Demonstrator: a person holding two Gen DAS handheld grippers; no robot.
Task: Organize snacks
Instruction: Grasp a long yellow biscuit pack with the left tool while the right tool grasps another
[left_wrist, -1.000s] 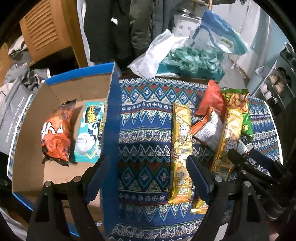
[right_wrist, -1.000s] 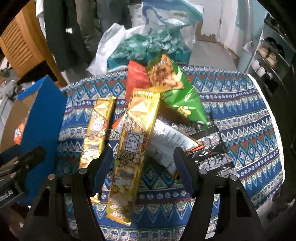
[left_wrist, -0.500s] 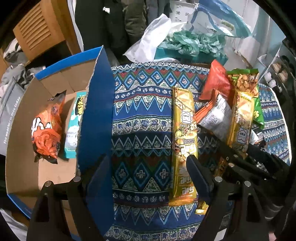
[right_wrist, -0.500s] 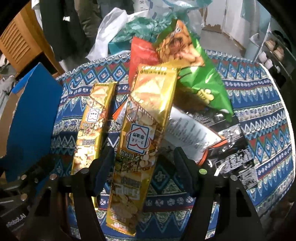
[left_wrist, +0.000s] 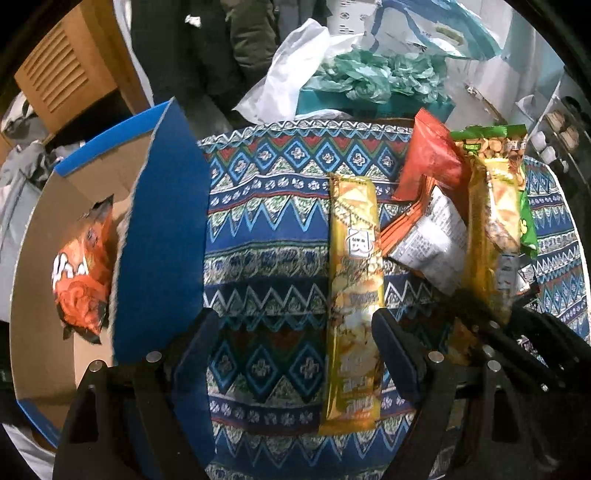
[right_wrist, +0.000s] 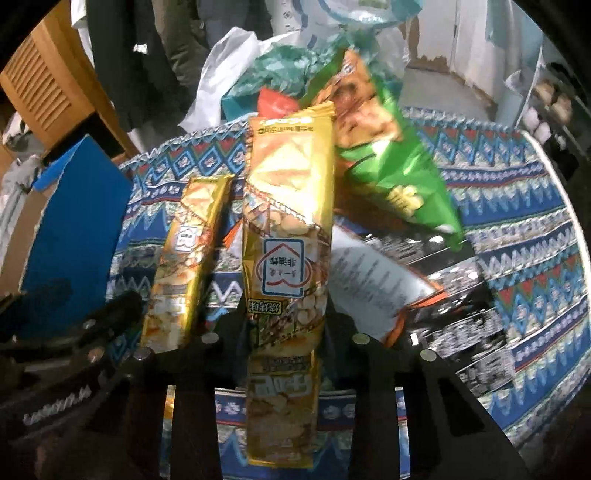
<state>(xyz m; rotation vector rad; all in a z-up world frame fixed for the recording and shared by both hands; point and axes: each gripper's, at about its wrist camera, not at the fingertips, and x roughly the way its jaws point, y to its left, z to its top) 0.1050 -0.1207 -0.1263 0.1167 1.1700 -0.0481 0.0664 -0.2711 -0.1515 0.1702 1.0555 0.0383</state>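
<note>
Two long gold snack packs lie on the patterned tablecloth (left_wrist: 266, 229). My left gripper (left_wrist: 295, 347) is open, low over the cloth, with one gold pack (left_wrist: 354, 295) between its fingers near the right finger. My right gripper (right_wrist: 286, 332) has closed in on the second gold pack (right_wrist: 288, 251), its fingers against the pack's sides. That pack also shows in the left wrist view (left_wrist: 487, 236). A green peanut bag (right_wrist: 391, 162), a red bag (left_wrist: 428, 155) and a white-backed packet (right_wrist: 373, 288) lie beside it. An open cardboard box (left_wrist: 44, 229) at left holds an orange snack bag (left_wrist: 81, 273).
The box's blue flap (left_wrist: 159, 236) stands up between the box and the cloth. Black packets (right_wrist: 465, 332) lie at right. A white plastic bag (left_wrist: 291, 70) and teal crumpled bag (left_wrist: 373, 70) sit behind the table. A wooden chair (left_wrist: 62, 70) stands at far left.
Both grippers moved forward and lower over the table. The right gripper's fingers closed from wide open onto the second gold pack. The box flap now hides the teal pack in the box.
</note>
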